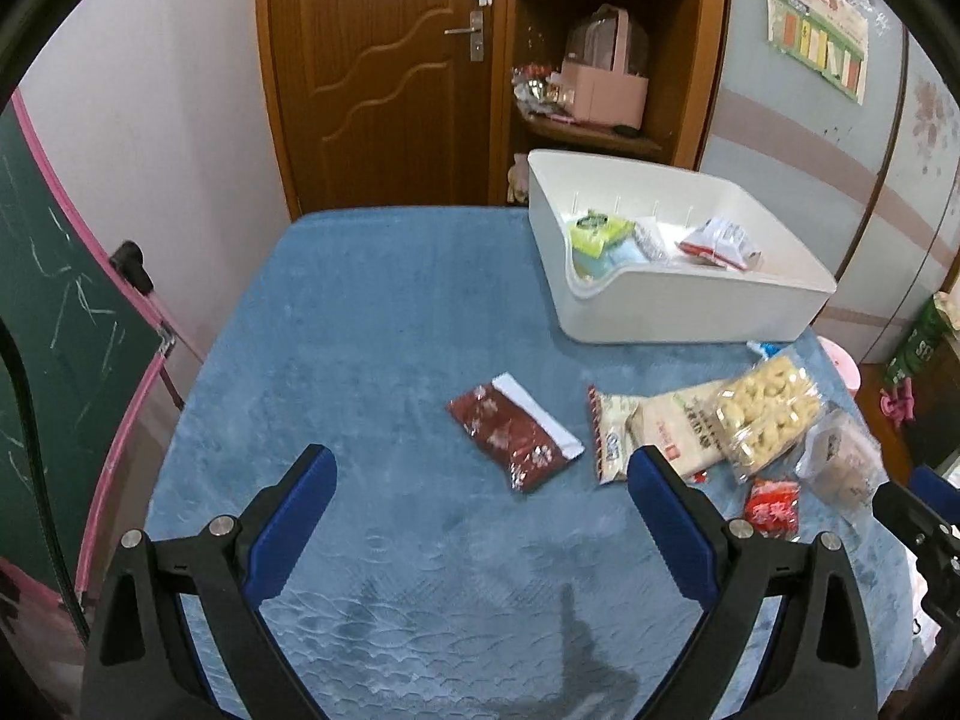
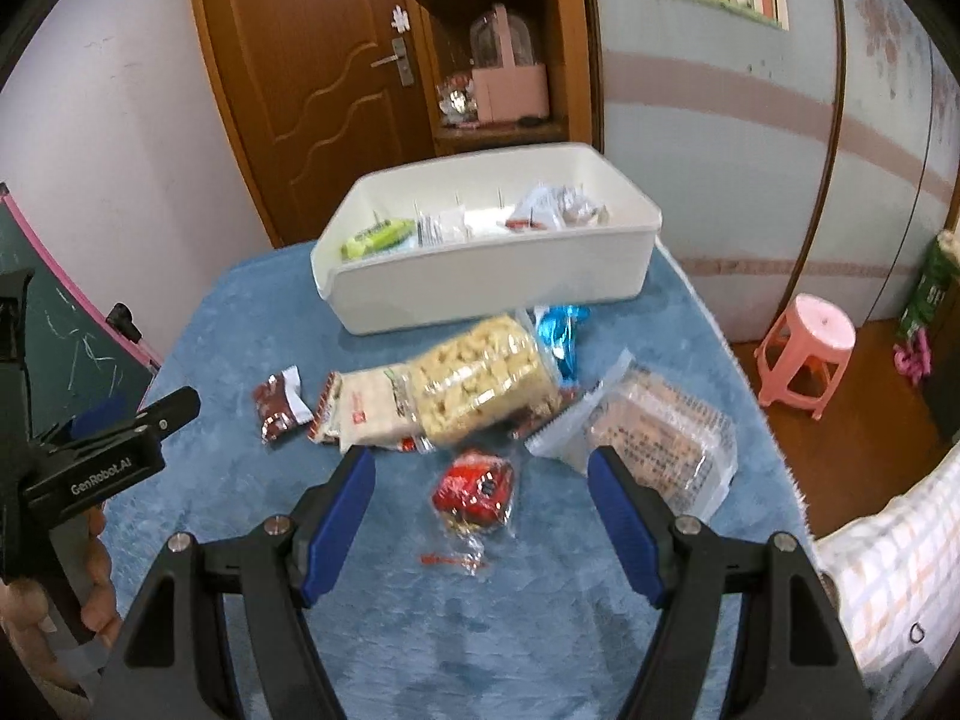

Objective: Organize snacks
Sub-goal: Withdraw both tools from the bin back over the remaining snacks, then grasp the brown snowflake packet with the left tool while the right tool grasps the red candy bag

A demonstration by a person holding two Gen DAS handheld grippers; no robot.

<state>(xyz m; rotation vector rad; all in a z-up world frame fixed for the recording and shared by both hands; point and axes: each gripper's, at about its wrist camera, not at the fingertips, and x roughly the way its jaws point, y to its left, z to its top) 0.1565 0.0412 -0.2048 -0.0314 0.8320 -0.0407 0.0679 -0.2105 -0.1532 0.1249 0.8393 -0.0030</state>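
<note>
Nearest, left gripper (image 1: 480, 468): jaws spread wide, nothing between them, above bare blue tablecloth (image 1: 360, 312). Right gripper (image 2: 480, 468): jaws likewise wide, empty, poised over the cloth with a small red wrapped snack (image 2: 474, 489) lying between and just beyond the fingertips, untouched. A hand (image 2: 90, 570) grips the left tool's handle at the left edge of the right wrist view.

Mid-table, loose snacks in a cluster:
- dark red packet with white end (image 1: 516, 432), lying flat, apart to the left of the rest;
- white packet with red serrated edge (image 1: 612, 432), just beside it;
- clear bag of pale puffed pieces (image 2: 480, 384), overlapping a white flat packet (image 2: 372, 408);
- clear-wrapped tray of brown biscuits (image 2: 654, 438), on the right, near the table edge;
- blue foil wrapper (image 2: 561, 330), partly under the puffed bag, close to the bin.

Far side: white plastic bin (image 2: 480, 276) on the cloth, holding a green packet (image 2: 378, 237), clear sachets and a red-and-white packet (image 1: 720, 240).

Beyond: wooden door (image 1: 384, 60), shelf with pink basket (image 1: 606, 90), pink stool (image 2: 807, 348) on the floor.
</note>
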